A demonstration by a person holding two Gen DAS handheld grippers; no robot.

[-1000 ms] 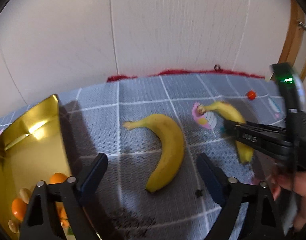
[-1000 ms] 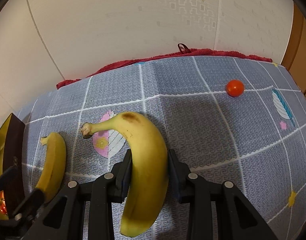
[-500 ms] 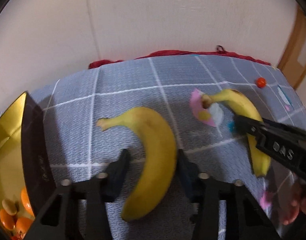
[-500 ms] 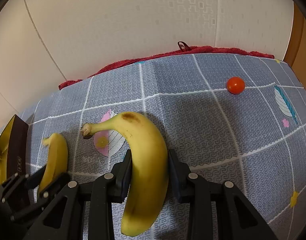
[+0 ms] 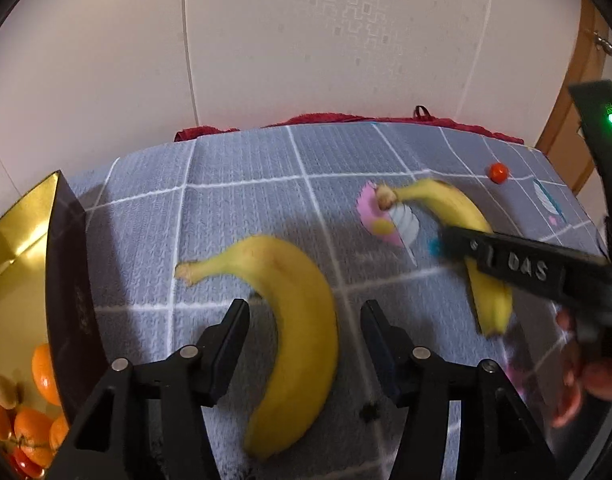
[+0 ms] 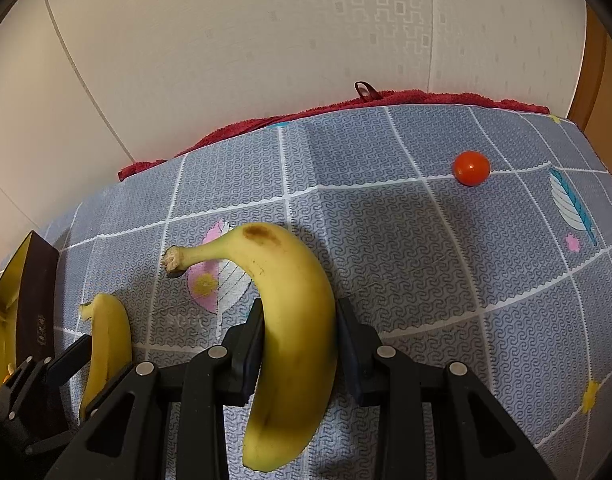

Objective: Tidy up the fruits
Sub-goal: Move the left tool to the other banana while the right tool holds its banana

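Two black two-finger claws each straddle a curved yellow banana on the grey-blue patterned mat. The right claw [image 6: 297, 344] is closed down on its brown-spotted yellow banana [image 6: 293, 320]; both dark pads press the fruit's sides at mid-length, the stem pointing away to the left over a pink flower print on the mat [image 6: 426, 280]. The left claw [image 5: 306, 332] stands wide, its fingers spread either side of the plain yellow banana [image 5: 301, 320], with a clear gap on the left and a narrower one on the right, so it grips nothing. That banana lies flat on the mat, stem away and to the left.

Left of the left claw, just beside it, sits a gold-lined box with a dark outer wall [image 5: 65, 300], holding small orange citrus fruits [image 5: 29, 428] and some pale and red pieces too small to identify. Right of the left claw the right claw's arm crosses the view, a person's fingertips [image 5: 586, 376] below it. Farther ahead and to the right of the right claw, well apart, rests a small round red tomato [image 6: 471, 168]. Beyond the mat's far edge lies a dark red towel [image 6: 386, 100] against the pale wall.
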